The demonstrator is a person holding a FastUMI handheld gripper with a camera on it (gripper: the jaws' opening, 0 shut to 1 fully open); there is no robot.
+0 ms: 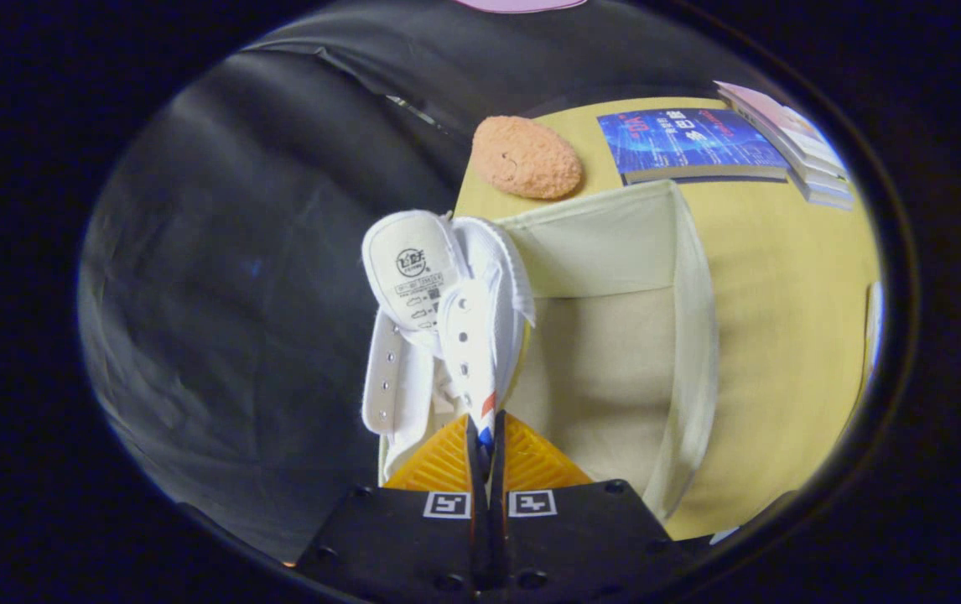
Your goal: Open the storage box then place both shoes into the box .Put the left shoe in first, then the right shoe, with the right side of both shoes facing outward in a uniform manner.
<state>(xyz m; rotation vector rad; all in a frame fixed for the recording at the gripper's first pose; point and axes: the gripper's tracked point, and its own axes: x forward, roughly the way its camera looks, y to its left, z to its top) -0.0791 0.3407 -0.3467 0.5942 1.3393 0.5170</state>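
Tongs point(485, 436) pinching one white shoe point(438, 310); one open box point(615, 335).

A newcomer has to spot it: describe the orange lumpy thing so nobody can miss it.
Start at the yellow table, with the open cream storage box ahead of the gripper, which is shut on a white shoe. Beyond the box's far wall, left of the blue book, lies the orange oval object. It alone is rounded and bumpy.
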